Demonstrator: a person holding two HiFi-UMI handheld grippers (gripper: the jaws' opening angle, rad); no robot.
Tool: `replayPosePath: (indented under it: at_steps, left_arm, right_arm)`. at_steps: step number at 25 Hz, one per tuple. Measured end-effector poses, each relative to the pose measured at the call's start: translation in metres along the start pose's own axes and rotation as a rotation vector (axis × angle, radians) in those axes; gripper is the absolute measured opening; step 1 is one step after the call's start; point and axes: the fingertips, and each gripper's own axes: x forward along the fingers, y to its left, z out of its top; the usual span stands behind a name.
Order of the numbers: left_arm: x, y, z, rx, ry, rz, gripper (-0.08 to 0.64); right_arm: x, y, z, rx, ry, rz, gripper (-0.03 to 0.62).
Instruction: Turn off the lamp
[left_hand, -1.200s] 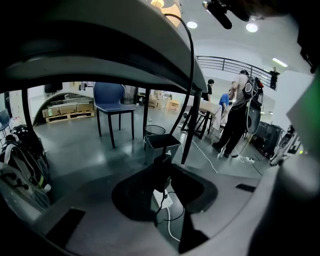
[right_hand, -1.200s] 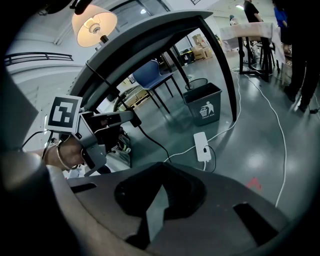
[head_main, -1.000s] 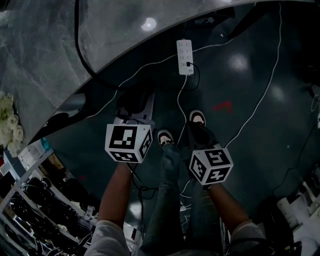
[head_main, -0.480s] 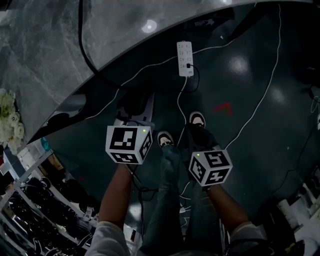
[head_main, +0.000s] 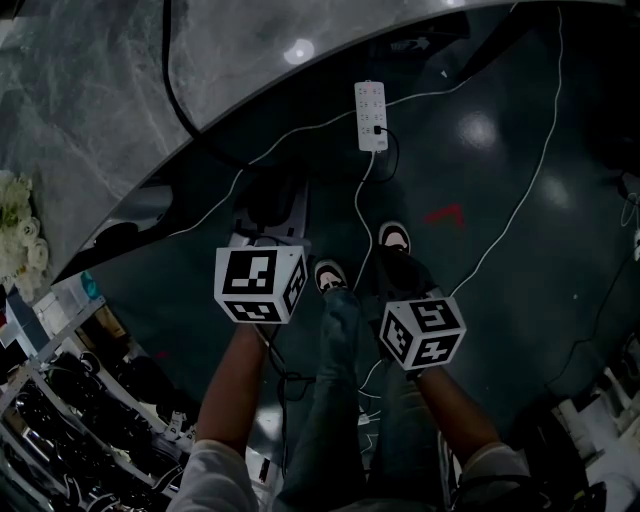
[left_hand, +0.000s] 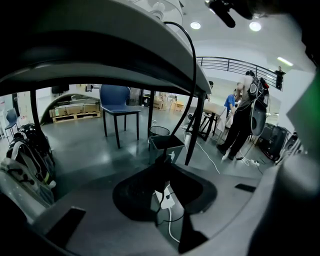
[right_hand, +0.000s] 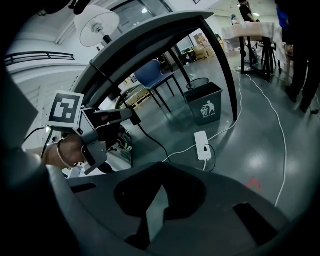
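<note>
We've got the left tongs (left_hand: 166, 197) just opening, part-way apart on nothing; the right tongs (right_hand: 156, 207) gape slightly, empty too. Our lamp (right_hand: 99, 22) stands on the surface (right_hand: 165, 30), upper left in the right gripper view.

1. One lamp (right_hand: 98, 22) with a white shade, high and to the left of your right gripper (right_hand: 159, 192).
2. One white power strip (right_hand: 202, 145), just ahead of that gripper.
3. Two bins farther ahead: a square bin (right_hand: 206, 102) and, behind it, a round bin (left_hand: 160, 131).
4. One blue chair (right_hand: 155, 74), ahead and to the left.
5. Two shoes near that gripper: one shoe (head_main: 395, 237) ahead of it, the other shoe (head_main: 328, 275) to its left.
6. One red mark (right_hand: 252, 182), to its right.
</note>
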Motion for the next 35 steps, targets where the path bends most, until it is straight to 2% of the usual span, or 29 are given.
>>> replayPosePath:
  at_steps: [7, 14, 17, 19, 21, 28, 32, 35]
  left_arm:
    - [-0.008, -0.001, 0.008, -0.024, -0.049, 0.000, 0.086]
    - [-0.019, 0.001, 0.018, -0.024, -0.078, 0.062, 0.086]
    - [-0.026, -0.002, 0.018, -0.054, -0.083, 0.088, 0.083]
    - [-0.030, -0.006, 0.012, -0.089, -0.072, 0.092, 0.036]
    - [-0.031, -0.012, 0.002, -0.111, -0.053, 0.088, 0.008]
    - [-0.038, -0.046, -0.037, -0.138, 0.033, 0.026, 0.008]
    - [-0.047, -0.057, -0.038, -0.172, 0.022, -0.005, 0.008]
    - [-0.065, -0.063, -0.025, -0.170, 0.007, -0.017, 0.008]
  right_arm:
    - [-0.006, 0.000, -0.003, -0.002, 0.006, 0.000, -0.002]
    - [-0.008, 0.001, -0.001, -0.008, -0.003, 0.006, -0.002]
    - [-0.009, 0.001, -0.003, -0.010, -0.005, 0.008, -0.002]
    - [-0.011, 0.001, -0.004, -0.013, -0.005, 0.008, -0.001]
    - [-0.012, 0.002, -0.004, -0.015, -0.005, 0.009, -0.001]
    - [-0.016, 0.003, 0.004, -0.028, -0.029, 0.004, 0.000]
    - [-0.023, 0.008, 0.013, -0.061, -0.037, 0.001, 0.000]
    - [-0.037, 0.018, 0.017, -0.064, -0.046, 0.000, -0.002]
